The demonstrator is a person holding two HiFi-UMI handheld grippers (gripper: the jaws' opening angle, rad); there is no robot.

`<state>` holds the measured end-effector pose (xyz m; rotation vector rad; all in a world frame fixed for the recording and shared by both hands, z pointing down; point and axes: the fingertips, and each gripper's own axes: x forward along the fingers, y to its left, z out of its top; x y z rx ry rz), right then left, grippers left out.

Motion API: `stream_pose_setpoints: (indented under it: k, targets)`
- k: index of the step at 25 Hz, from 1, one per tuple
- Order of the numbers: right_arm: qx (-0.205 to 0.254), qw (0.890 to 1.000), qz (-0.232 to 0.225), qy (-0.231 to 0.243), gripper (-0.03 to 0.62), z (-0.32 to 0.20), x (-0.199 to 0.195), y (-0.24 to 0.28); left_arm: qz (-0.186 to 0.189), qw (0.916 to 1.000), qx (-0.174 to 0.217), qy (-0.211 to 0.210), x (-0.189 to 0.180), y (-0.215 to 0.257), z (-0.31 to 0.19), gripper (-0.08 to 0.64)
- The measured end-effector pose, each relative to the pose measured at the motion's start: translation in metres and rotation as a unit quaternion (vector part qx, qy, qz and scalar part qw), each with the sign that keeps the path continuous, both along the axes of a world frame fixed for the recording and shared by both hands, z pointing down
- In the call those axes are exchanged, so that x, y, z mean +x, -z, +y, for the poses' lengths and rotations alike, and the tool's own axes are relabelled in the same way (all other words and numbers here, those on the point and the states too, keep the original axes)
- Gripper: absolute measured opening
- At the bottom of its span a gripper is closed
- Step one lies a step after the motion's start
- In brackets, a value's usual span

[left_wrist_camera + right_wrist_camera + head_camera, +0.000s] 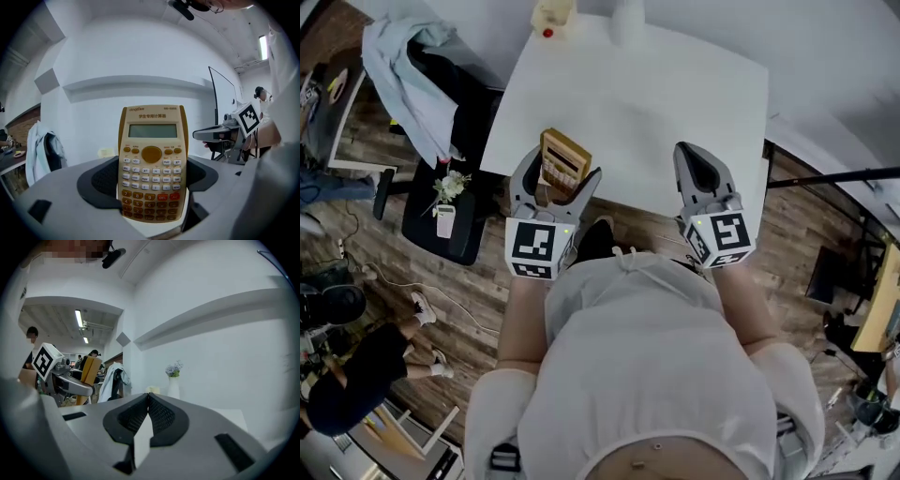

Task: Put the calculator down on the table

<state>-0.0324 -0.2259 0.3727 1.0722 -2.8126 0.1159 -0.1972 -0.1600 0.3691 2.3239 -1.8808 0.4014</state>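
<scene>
Over the near left edge of the white table (675,84), the left gripper (558,178) holds the calculator (152,161) upright in the air, not yet touching the tabletop. In the left gripper view the jaws are closed onto its lower half. The dark pads sit at either long side edge, the keys face the camera, and the display end stands free above the grip. The right gripper (692,161) hangs just beside the table's near edge, well apart from the left one. Its jaws are pressed together with nothing between them.

The calculator looks like a thin, stiff plastic slab, most likely light, so weight should be no trouble. The smooth casing is the concern: held only by its narrow edges, it could pivot or slip if the squeeze eases before it is supported. The present hold low on the body seems sound, since it keeps the pads off the display and leaves the top end free to meet the surface first. Tilting it back and letting its rear face come flat onto a bare part of the table before the jaws part would probably spare the keys and screen a knock. The near part of the table shows bare, and the white vase (628,19) stands well apart at the far edge
</scene>
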Motion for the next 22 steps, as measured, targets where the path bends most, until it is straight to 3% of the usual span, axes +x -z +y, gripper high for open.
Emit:
stream_pose_setpoints:
  k: [10, 18, 22]
  targets:
    - [-0.032, 0.997, 0.016, -0.069, 0.006, -0.066, -0.028, -0.041, -0.015, 0.9923, -0.076, -0.097, -0.030, -0.066, -0.104, 0.410]
    - [-0.068, 0.990, 0.047, -0.113, 0.006, -0.088, -0.041, -0.089, 0.000, 0.9724, -0.177, -0.152, -0.037, -0.160, -0.145, 0.410]
    - [-0.088, 0.987, 0.053, -0.124, 0.006, -0.101, -0.049, -0.112, -0.017, 0.9605, -0.219, -0.171, -0.040, -0.197, -0.159, 0.410]
